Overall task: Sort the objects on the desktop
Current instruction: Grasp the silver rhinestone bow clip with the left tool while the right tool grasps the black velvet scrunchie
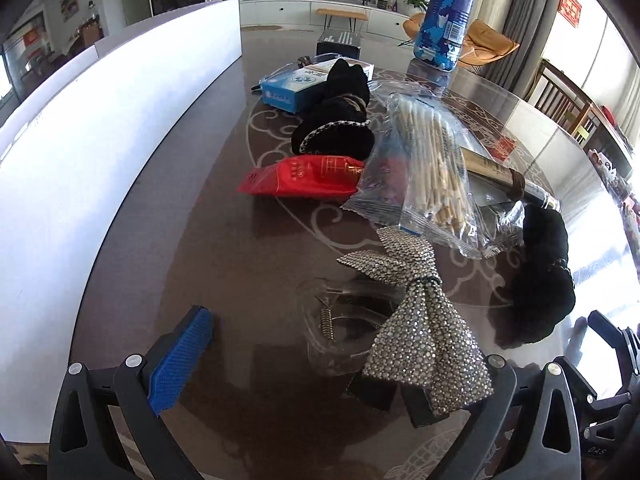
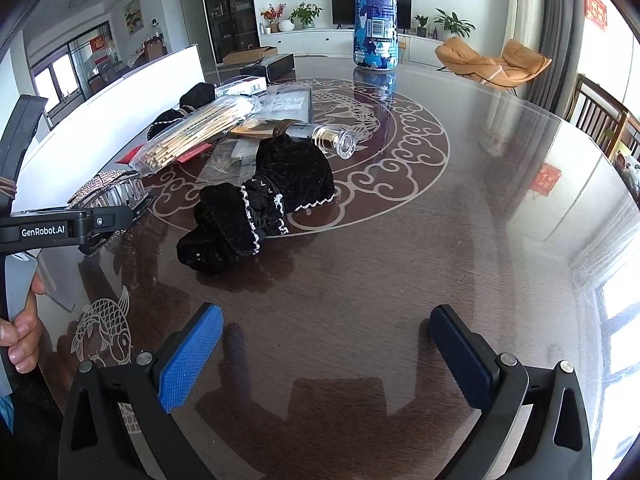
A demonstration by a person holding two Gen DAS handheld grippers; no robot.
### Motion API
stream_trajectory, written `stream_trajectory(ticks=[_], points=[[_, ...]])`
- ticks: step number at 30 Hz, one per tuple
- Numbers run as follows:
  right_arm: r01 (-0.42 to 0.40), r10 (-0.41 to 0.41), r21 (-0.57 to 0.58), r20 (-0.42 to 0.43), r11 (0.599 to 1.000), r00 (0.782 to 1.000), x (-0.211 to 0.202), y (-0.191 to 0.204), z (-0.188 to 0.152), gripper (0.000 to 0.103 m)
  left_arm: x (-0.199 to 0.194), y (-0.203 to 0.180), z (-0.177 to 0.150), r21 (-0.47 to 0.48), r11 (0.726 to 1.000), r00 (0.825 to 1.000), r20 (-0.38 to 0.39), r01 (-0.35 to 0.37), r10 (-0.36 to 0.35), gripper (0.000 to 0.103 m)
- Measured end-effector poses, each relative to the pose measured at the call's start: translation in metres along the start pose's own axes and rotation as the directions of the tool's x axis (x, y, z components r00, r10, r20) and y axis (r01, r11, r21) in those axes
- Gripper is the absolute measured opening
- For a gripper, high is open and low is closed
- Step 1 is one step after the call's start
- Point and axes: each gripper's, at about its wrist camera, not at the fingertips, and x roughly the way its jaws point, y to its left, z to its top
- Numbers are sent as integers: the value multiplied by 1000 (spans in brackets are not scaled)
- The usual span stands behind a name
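The sparkly bow clip [image 1: 416, 320] lies on the table [image 1: 248, 320] between our left gripper's [image 1: 328, 364] wide-apart jaws, untouched, while our right gripper [image 2: 326, 356] hangs with jaws wide apart near the black velvet bow [image 2: 256, 204].

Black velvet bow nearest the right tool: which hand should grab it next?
Right. Its tool is open, empty and aimed at the black velvet bow just ahead. The left tool is open around the rhinestone bow clip.

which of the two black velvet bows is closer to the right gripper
The black bow with white trim, lying alone just ahead of the open right gripper; the other sits behind the swab bag.
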Motion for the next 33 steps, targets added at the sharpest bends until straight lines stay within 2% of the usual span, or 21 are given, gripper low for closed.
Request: stream_trajectory(ticks=[3, 5, 8, 12, 13, 14, 15, 16, 19, 24, 25, 28, 29, 33], points=[[3, -3, -3, -1, 1000, 1000, 0, 0, 0, 103, 5, -7, 5, 31, 999, 1000, -12, -14, 14, 103], [4, -4, -4, -2, 1000, 1000, 0, 0, 0, 103, 11, -16, 8, 87, 996, 999, -21, -34, 36, 103], [5, -5, -4, -2, 1000, 1000, 0, 0, 0, 103, 14, -28, 12, 152, 988, 1000, -28, 2, 2, 103], [4, -4, -4, -2, 1000, 1000, 0, 0, 0, 103, 15, -27, 16, 177, 984, 1000, -27, 17, -12, 101], [5, -5, -4, -1, 1000, 1000, 0, 0, 0, 103, 12, -25, 16, 170, 985, 1000, -9, 13, -11, 85], [5, -5, -4, -1, 1000, 1000, 0, 0, 0, 103, 7, -23, 16, 159, 987, 1000, 9, 6, -8, 75], [5, -5, -5, -2, 1000, 1000, 0, 0, 0, 103, 4, -20, 16, 147, 989, 1000, 15, 8, -11, 57], [6, -6, -5, -2, 1000, 1000, 0, 0, 0, 103, 2, -17, 16, 134, 991, 1000, 17, 12, -14, 48], [7, -7, -3, -1, 1000, 1000, 0, 0, 0, 103, -2, -4, 14, 68, 996, 999, 16, 48, -49, 48], [4, -4, -4, -15, 1000, 1000, 0, 0, 1, 103, -16, 17, -8, 1, 999, 999, 11, 35, -35, 48], [-19, 20, 14, -22, 1000, 1000, -1, -1, 3, 103, -18, 18, -11, -2, 1000, 1000, 10, 27, -27, 48], [-175, 181, 142, -28, 974, 983, 1, -2, 17, 103, -21, 23, -16, -17, 999, 999, 10, 36, -36, 48], [-186, 195, 163, -41, 969, 980, 6, 2, 24, 103, -21, 24, -16, -20, 999, 999, 12, 38, -38, 48], [-140, 152, 149, -71, 979, 986, 32, 24, 56, 103, -19, 22, -15, 0, 1000, 1000, 24, 6, -6, 48]])
